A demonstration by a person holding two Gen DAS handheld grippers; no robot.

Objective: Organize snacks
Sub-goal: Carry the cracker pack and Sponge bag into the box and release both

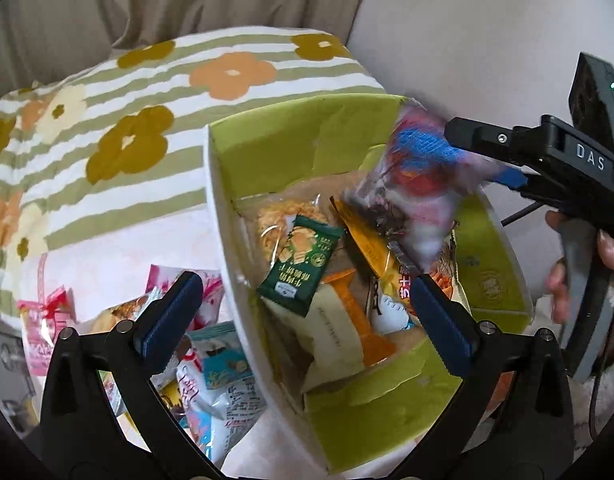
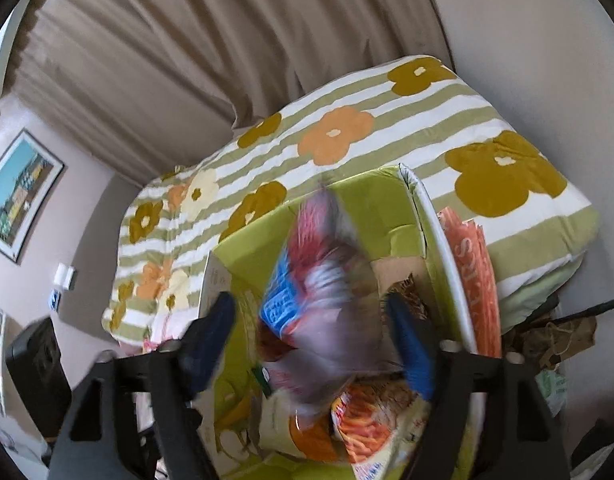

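Right tongs (image 2: 311, 340) over the green box (image 1: 275, 136), jaws spread wide. A blurred red-blue bag (image 2: 319, 292) sits between the pads; from the left view it hangs just off the tong tips. Can't tell if a pad touches it; looks released or dropping, judging by blur and the wide gap.

Left tongs (image 1: 303, 312) released, empty, hovering at the box's near-left wall, one finger outside, one over the contents.

Step in hand, likely: drop the bag into the box. To do it well: keep the right tongs centred over the box, let the bag fall clear of the rim, then pull straight back so the pads don't drag it out.

Below the right tongs in the box: green packet (image 1: 301, 268), yellow packet (image 1: 367, 240), cream-orange pack (image 1: 343, 332), orange chips bag (image 2: 371, 424). Box is fairly full, so the bag may land on top and slide.

Left of the left tongs, outside the box: loose snack pile (image 1: 211, 364), unsorted. Beyond both tongs: floral blanket (image 1: 139, 92). The box wall stands between the left tongs and the pile.
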